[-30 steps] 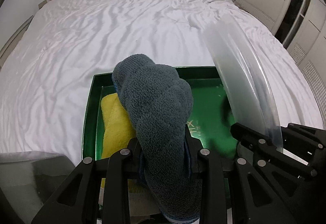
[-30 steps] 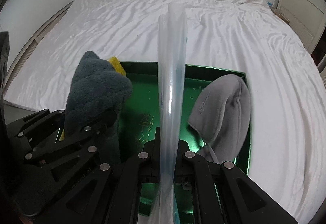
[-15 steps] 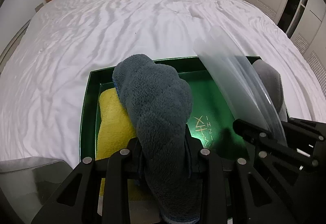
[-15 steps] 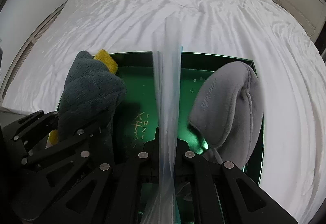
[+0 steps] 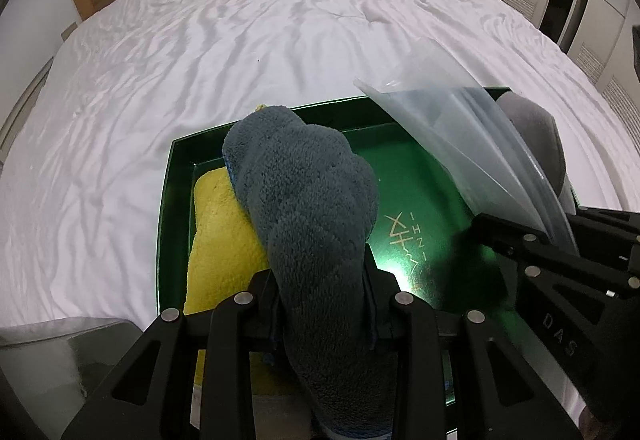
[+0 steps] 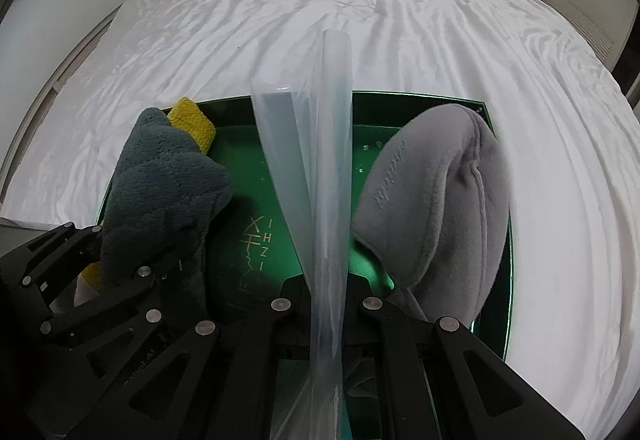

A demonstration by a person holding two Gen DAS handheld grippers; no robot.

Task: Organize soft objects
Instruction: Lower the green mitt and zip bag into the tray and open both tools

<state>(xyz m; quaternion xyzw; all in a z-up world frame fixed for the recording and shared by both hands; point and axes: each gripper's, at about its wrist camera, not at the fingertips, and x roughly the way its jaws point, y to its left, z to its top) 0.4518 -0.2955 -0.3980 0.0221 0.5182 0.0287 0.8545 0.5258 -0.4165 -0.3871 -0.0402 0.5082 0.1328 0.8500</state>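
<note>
A grey-blue towel (image 5: 308,215) is clamped in the left tool (image 5: 324,304), ahead of it and above the green tray (image 5: 164,207). A clear bag (image 6: 320,175) is pinched in the right tool (image 6: 326,300). Over the last second the bag has been tilted and its mouth turned toward the towel (still only partly spread), so insertion looks near. A yellow cloth (image 5: 220,224) lies left of the towel; a grey pillow (image 6: 440,195) lies right of the bag.

Bare tray floor (image 6: 256,207) between towel (image 6: 160,183) and pillow (image 6: 436,207)
</note>
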